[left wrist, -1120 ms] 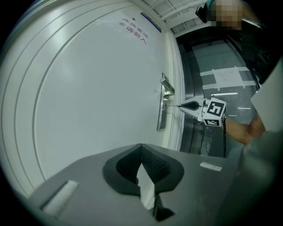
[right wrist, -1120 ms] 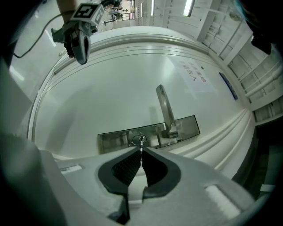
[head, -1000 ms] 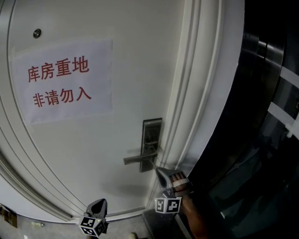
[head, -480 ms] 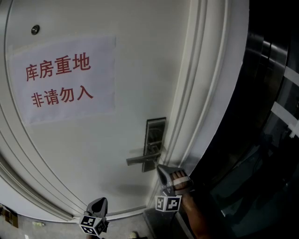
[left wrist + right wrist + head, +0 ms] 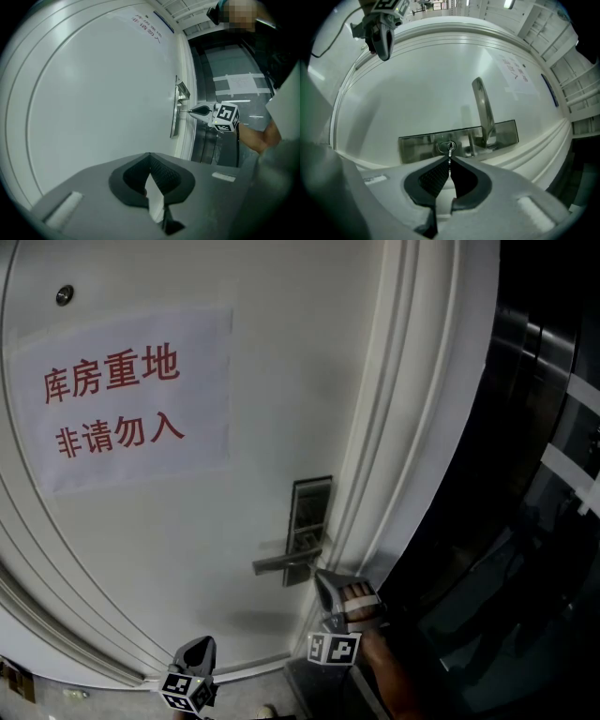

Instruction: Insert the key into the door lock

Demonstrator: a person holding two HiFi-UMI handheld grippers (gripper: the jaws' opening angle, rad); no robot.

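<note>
A metal lock plate [image 5: 311, 521] with a lever handle [image 5: 281, 562] sits at the right edge of the white door [image 5: 187, 521]. My right gripper [image 5: 322, 580] points at the plate just below the handle. In the right gripper view its jaws [image 5: 450, 162] are shut on a small key [image 5: 449, 153]. The key's tip meets the round keyhole [image 5: 446, 146]; how deep it sits I cannot tell. The left gripper view shows the right gripper [image 5: 201, 111] side-on against the plate [image 5: 174, 119]. My left gripper [image 5: 197, 646] hangs low and left of the lock, tips together [image 5: 149, 154], holding nothing.
A paper sign [image 5: 131, 399] with red characters is stuck on the door, and a small round stud [image 5: 64, 295] sits above it. White frame mouldings [image 5: 403, 427] run beside the lock. Dark glossy panels [image 5: 534, 474] stand to the right. A forearm [image 5: 394, 681] trails behind the right gripper.
The head view has shifted slightly, so the door and lock sit a little further right. Both grippers stay about where they were, the right one still at the lock plate.
</note>
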